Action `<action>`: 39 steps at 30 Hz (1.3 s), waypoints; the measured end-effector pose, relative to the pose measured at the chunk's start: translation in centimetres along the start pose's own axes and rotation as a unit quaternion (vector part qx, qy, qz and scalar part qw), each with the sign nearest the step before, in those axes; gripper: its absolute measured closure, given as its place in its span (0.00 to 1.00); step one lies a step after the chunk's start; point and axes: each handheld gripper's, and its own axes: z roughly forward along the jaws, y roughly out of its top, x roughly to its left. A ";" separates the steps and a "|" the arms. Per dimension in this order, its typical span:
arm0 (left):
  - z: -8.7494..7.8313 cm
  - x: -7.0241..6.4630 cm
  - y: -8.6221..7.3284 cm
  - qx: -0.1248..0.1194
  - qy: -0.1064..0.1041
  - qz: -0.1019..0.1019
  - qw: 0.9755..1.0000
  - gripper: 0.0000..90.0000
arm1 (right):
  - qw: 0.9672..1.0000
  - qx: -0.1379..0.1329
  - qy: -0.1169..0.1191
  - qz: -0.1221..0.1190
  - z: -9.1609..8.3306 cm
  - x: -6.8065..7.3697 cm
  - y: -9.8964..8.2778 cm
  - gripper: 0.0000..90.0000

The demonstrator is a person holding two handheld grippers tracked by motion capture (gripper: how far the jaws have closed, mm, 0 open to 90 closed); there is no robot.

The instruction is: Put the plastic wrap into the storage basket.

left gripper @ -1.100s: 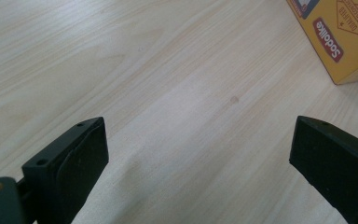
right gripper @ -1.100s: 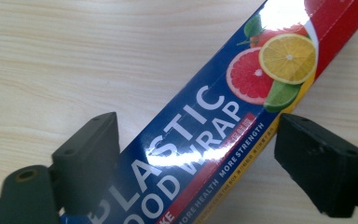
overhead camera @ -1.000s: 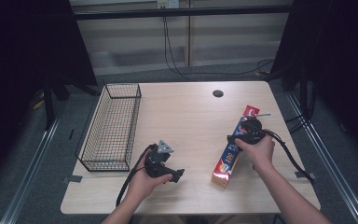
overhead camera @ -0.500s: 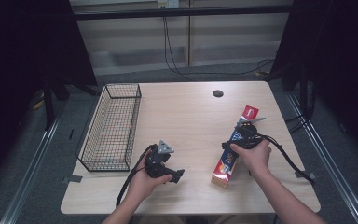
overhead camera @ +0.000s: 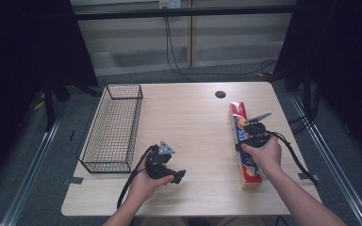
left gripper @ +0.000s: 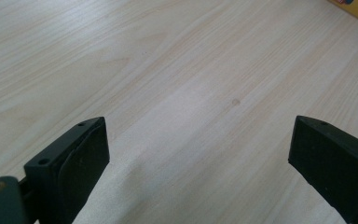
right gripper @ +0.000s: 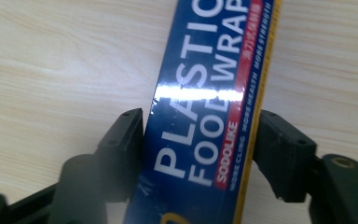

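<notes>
— On the right side of the worktop (overhead camera: 188, 113), where exactly does the plastic wrap box (overhead camera: 243, 141) lie relative to your right gripper (overhead camera: 257, 134)?

— Directly under it. The box lies flat, its long axis running from the far edge toward your near edge, a little tilted. Your right gripper sits over it about midway along, and its fingers straddle the short width, so they close across the box, not along it.

— How far have they closed?

— In the right gripper view the two fingers (right gripper: 121, 135) stand either side of the plastic wrap box (right gripper: 205, 121), the left one against the blue face's edge, the right one at the yellow edge. They look to be on or just short of contact; you can't tell from this whether they are squeezing yet. The box rests on the worktop, not lifted.

— And your left gripper (overhead camera: 162, 165)?

— Well apart, near the front edge, close to the wire basket (overhead camera: 115, 127). In the left gripper view its fingers (left gripper: 74, 158) stand wide apart with nothing but bare wood between them. A yellow corner of the box shows at the far top right there.

— So which hand takes it?

— Your right, plainly. The basket lies off to the left, so, judging from the layout, a carry would swing the box's long axis across the worktop; a mid-length hold should keep it balanced.
</notes>
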 end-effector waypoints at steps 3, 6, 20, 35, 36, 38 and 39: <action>0.0 0.0 0.0 0.001 0.004 0.004 1.000 0.06 | 1.000 0.004 0.001 -0.019 -0.2 -0.1 0.0 0.47; 0.0 0.1 0.0 0.003 0.002 0.004 1.000 0.06 | 1.000 0.006 -0.001 -0.030 -0.2 0.0 -0.1 0.46; 0.1 0.2 0.0 0.006 0.003 0.002 1.000 0.06 | 0.995 0.043 -0.013 -0.086 0.7 0.1 -1.4 0.45; -1.6 0.8 2.0 -0.035 -0.036 -0.006 0.999 0.00 | 0.988 -0.005 0.068 -0.141 -2.5 0.5 -0.5 0.49; -1.7 1.0 2.0 -0.036 -0.043 -0.003 0.998 0.00 | 0.987 -0.005 0.070 -0.146 -2.7 0.5 -0.4 0.49; -1.7 1.1 2.0 -0.036 -0.046 -0.006 0.998 0.00 | 0.987 -0.014 0.076 -0.141 -3.0 0.4 -0.3 0.49; -1.7 1.0 1.9 -0.039 -0.045 -0.015 0.998 0.00 | 0.987 -0.008 0.077 -0.142 -3.0 0.4 -0.3 0.49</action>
